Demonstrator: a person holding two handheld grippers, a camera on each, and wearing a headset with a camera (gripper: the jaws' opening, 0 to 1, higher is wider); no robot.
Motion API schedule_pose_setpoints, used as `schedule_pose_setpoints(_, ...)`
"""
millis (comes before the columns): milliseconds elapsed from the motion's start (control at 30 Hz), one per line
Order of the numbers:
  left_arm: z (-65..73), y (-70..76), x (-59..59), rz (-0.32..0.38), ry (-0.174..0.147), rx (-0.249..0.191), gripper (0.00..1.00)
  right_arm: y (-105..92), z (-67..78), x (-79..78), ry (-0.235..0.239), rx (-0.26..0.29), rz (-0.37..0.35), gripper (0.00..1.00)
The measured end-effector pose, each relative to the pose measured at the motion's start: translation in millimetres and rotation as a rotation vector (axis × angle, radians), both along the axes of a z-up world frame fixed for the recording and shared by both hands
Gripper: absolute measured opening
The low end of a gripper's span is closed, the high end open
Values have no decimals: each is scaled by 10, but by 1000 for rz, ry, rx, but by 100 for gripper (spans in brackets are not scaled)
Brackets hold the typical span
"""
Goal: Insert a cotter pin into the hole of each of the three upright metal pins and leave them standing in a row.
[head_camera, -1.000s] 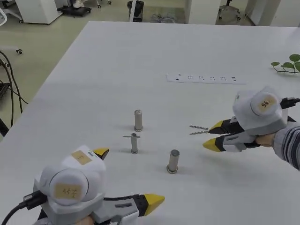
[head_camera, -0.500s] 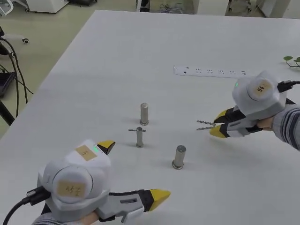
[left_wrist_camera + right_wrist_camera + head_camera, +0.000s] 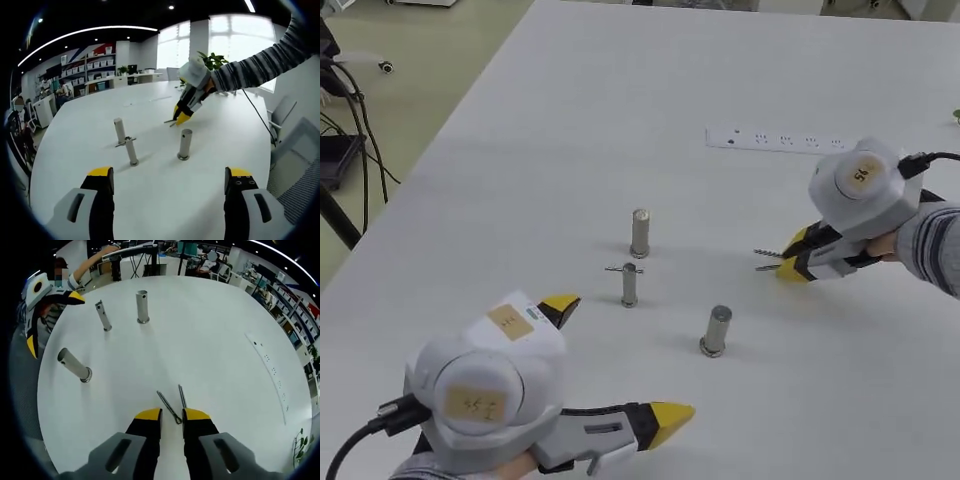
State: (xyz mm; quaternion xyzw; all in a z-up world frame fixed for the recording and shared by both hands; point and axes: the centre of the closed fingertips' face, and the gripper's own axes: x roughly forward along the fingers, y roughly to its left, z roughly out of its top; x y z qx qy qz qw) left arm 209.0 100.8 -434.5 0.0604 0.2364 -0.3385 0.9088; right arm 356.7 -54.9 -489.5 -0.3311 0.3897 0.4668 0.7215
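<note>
Three upright metal pins stand on the white table: the far one (image 3: pixel 640 233), the middle one (image 3: pixel 630 284) with a cotter pin through its top, and the near right one (image 3: pixel 716 331). Two loose cotter pins (image 3: pixel 768 260) lie to their right. My right gripper (image 3: pixel 792 257) is down at them. In the right gripper view its jaws (image 3: pixel 172 414) are narrowly open, either side of the looped end of one cotter pin (image 3: pixel 169 406), with the other cotter pin (image 3: pixel 181 396) just ahead. My left gripper (image 3: pixel 615 360) hovers wide open in front of the pins, holding nothing.
A white power strip (image 3: pixel 780 142) lies on the table behind the right gripper. The table's left edge (image 3: pixel 430 150) drops to a floor with cables. In the left gripper view, a striped sleeve (image 3: pixel 250 55) reaches in from the right.
The right gripper's jaws have narrowed from wide open and moved in over the loose cotter pins. The head camera has shifted; the three pins and the left gripper stay put.
</note>
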Motion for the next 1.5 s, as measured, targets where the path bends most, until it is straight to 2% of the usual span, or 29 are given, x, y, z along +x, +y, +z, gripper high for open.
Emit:
schedule_pose_setpoints(367, -15, 15, 0, 1, 3, 6, 90, -24, -8, -37, 71, -22, -3, 5)
schedule_pose_setpoints(533, -20, 14, -6, -1, 4, 10, 89, -17, -17, -54, 80, -43, 24, 2)
schedule_pose_setpoints(733, -28, 11, -12, -5, 12, 10, 88, -21, -26, -54, 70, -63, 49, 0)
schedule_pose_setpoints(1133, -35, -14, -39, -20, 24, 10, 85, -56, -6, -97, 35, -32, 36, 0)
schedule_pose_setpoints(1267, -19, -30, -46, -27, 25, 8, 85, -71, 56, -119, 23, -8, 22, 0)
schedule_pose_setpoints(1500, 36, -78, -58, -41, 28, -9, 80, -88, 246, -211, -25, 28, 21, 0)
